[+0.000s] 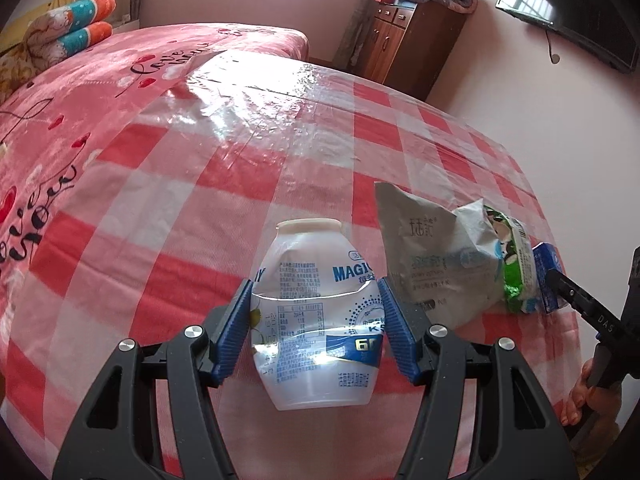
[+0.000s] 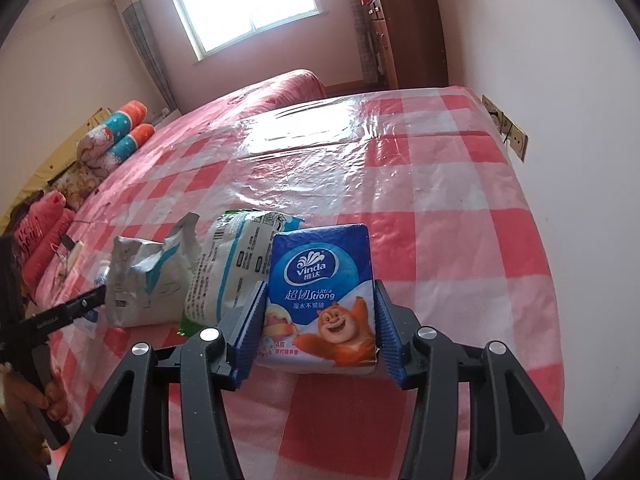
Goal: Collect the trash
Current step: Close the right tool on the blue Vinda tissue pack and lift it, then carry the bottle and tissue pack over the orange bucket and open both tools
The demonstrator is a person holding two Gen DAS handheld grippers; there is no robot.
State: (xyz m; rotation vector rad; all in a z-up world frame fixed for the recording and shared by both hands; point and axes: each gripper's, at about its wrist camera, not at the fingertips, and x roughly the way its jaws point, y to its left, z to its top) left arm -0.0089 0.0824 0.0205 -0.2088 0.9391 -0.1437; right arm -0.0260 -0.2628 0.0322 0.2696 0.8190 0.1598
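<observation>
bottle [image 1: 316,316]: "MAGIC" | tissue pack [image 2: 320,296]: "Vinda", "Ultra Strong" | bedspread [image 1: 44,184]: "love you"

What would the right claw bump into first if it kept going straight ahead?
Probably just the checked tablecloth. The right claw already squeezes the blue tissue pack, and beyond it only bare cloth shows. The crumpled bags lie off to its left.
</observation>
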